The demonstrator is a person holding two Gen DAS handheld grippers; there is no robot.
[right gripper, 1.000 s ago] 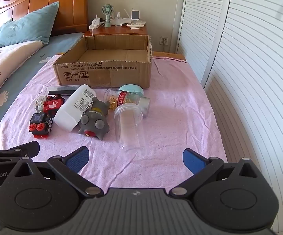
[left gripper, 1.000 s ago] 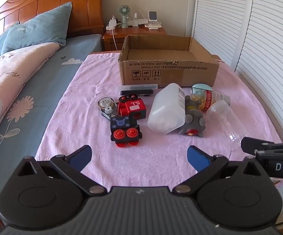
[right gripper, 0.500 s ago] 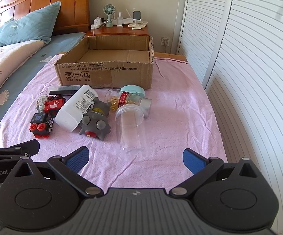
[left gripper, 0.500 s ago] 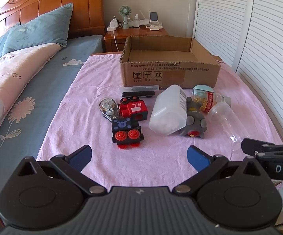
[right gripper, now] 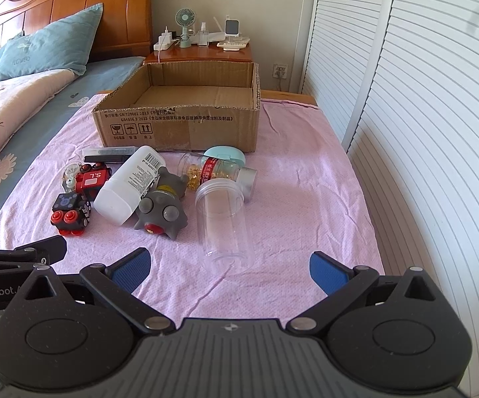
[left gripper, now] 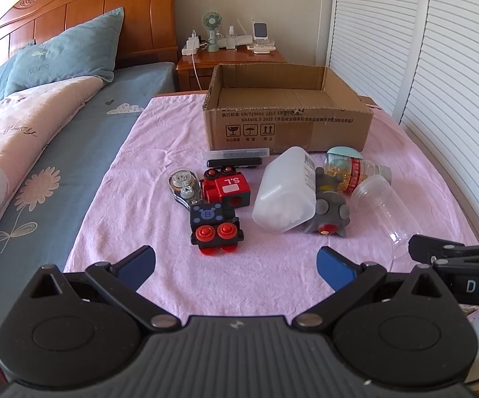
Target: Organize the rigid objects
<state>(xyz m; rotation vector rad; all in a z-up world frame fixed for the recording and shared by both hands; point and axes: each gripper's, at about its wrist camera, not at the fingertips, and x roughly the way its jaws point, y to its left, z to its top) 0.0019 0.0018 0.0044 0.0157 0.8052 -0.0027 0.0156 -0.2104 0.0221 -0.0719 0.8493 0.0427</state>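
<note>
An open cardboard box (left gripper: 287,126) (right gripper: 179,129) stands at the back of the pink cloth. In front of it lie a red toy train (left gripper: 227,187), a black toy block with red buttons (left gripper: 214,225) (right gripper: 70,212), a white bottle (left gripper: 287,194) (right gripper: 129,184), a grey spiky toy (left gripper: 330,212) (right gripper: 161,210), a capsule bottle (left gripper: 349,167) (right gripper: 221,172), a clear jar (left gripper: 383,207) (right gripper: 224,224) and a tape dispenser (left gripper: 183,184). My left gripper (left gripper: 236,265) is open near the black block. My right gripper (right gripper: 229,268) is open just short of the clear jar.
A flat clear case and a black bar (left gripper: 234,158) lie against the box front. A bed with pillows (left gripper: 56,56) lies to the left. A nightstand (right gripper: 202,51) with a fan stands behind. Louvred doors (right gripper: 405,116) line the right side.
Both views have shifted slightly, with the objects sitting a little nearer the lower frame. Both grippers stay open and no object has moved.
</note>
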